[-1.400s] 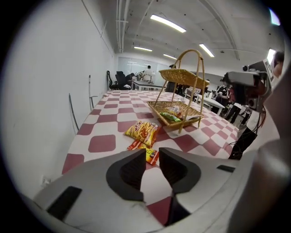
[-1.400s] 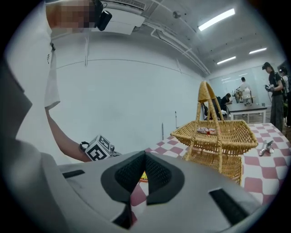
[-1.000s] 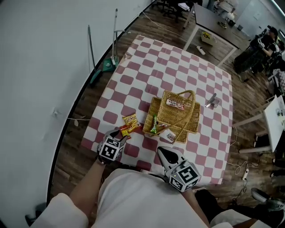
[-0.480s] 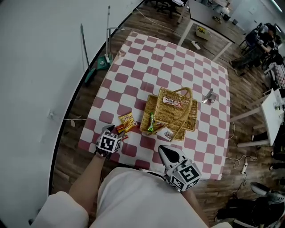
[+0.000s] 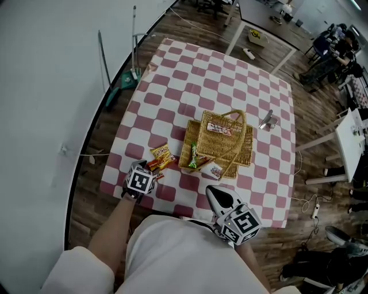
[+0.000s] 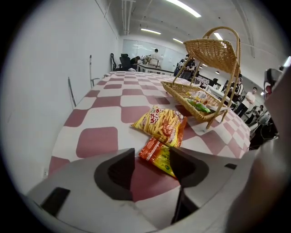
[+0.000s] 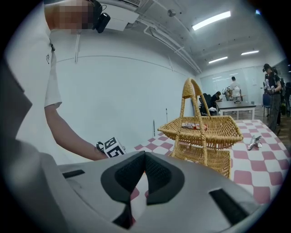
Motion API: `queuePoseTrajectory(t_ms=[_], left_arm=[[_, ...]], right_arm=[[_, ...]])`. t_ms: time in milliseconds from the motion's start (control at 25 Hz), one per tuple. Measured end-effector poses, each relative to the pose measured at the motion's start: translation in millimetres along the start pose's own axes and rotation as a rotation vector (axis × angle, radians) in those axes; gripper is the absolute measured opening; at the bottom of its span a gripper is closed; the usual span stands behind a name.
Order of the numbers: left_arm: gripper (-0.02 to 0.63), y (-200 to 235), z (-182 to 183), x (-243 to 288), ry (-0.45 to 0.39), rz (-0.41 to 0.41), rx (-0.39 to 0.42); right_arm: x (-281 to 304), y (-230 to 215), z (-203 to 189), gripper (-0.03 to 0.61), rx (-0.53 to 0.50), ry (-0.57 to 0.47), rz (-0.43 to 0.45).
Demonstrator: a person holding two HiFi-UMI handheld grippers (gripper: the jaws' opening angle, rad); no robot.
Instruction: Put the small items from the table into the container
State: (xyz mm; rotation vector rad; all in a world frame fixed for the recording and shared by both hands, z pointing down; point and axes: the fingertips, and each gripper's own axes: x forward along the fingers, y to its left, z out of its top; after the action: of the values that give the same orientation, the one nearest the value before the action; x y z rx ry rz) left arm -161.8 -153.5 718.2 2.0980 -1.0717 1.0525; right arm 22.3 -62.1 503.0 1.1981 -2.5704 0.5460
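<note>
Packet (image 6: 156, 154) (orange) partly behind jaw

Bright even light — ceiling strips (image 6: 184, 8), dark fisheye corners, foreground perhaps soft.

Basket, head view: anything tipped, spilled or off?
Nothing spilled or damaged. The basket stands upright. A green packet and a white item lie at its near edge; whether they are fully inside I cannot tell. A silvery item lies alone to its right.
</note>
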Motion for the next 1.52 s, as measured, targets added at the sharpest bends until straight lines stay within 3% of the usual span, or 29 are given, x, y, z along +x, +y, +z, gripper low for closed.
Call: queuePoseTrajectory(t_ms=[240, 640, 760, 800, 1080, 1520], left_arm=[[0.230, -4.7, 2.5, -2.8, 0.020, 0.010, 0.052], [0.186, -6.2, 4.9, -4.9, -0.004, 0.014, 0.055], [0.143, -4.6, 7.7, -7.9, -0.024, 0.035, 0.055], [0.051, -2.9, 8.5, -9.5, -0.031, 0.048, 0.055], [0.049, -2.7, 10.2, -18.3, -0.056, 0.041, 0.040], [0.044, -10.9, 29.1, -48.0, -0.165, 0.026, -0.010]], right_arm=[[-0.3, 0.9, 0.9, 0.000, 0.002, -0.003, -0.003], [-3.0, -2.7, 0.9, 0.000, 0.004, -0.009, -0.012], [-3.5, -2.1, 2.2, 0.000, 0.001, -0.011, -0.013], [-3.7, -2.0, 2.8, 0.000, 0.000, -0.011, -0.014], [-5.9, -2.0, 2.5, 0.000, 0.000, -0.019, -0.010], [-11.2, -0.1, 7.5, 0.000, -0.002, -0.053, -0.009]])
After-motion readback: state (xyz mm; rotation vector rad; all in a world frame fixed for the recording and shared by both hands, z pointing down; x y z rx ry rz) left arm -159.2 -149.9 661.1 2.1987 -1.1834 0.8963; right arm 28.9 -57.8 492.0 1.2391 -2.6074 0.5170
